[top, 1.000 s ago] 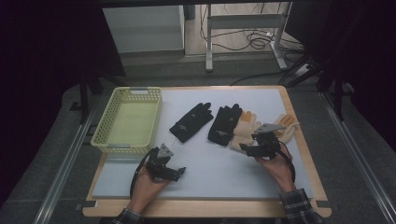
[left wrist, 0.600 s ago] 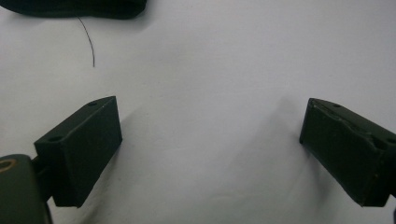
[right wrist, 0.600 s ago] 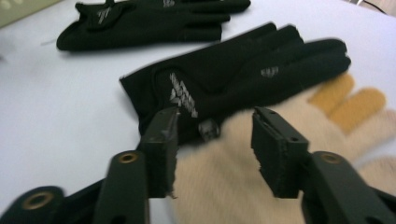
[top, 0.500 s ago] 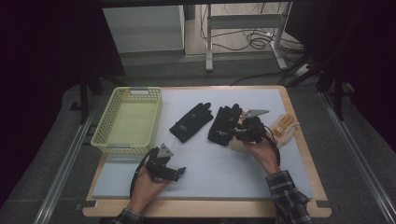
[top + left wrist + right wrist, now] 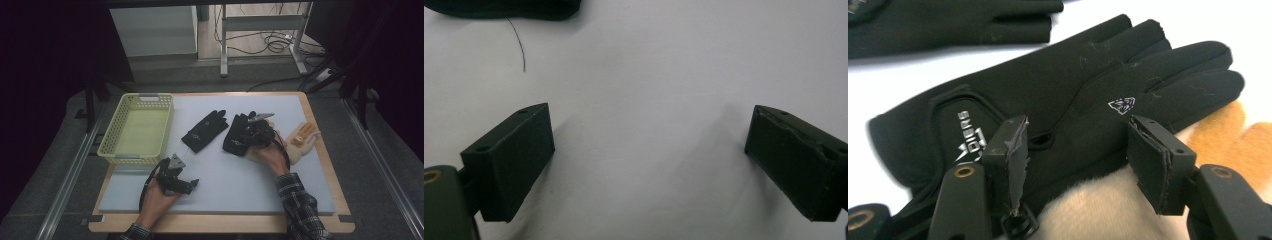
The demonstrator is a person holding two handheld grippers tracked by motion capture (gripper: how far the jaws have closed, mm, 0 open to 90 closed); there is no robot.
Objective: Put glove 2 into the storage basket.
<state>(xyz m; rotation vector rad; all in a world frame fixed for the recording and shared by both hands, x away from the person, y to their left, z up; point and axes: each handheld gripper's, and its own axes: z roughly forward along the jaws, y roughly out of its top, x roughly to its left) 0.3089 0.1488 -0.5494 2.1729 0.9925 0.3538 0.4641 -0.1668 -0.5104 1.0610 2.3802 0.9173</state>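
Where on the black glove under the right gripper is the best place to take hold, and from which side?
Probably the near long edge of the black glove, from above: it lies flat, partly over a cream glove, so that raised edge gives the right gripper fingers a fold to pinch. The jaws, just opening, stand apart over it.

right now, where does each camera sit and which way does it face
High view: above the person's side, facing forward and down on the table; both forearms, left gripper and right gripper show, plus basket.
Left gripper view: on the left gripper, facing down at the bare mat; its two fingers stand wide apart.
Right gripper view: on the right gripper, facing the black glove between its parted fingers.
Shared: high and right gripper views both show that glove.
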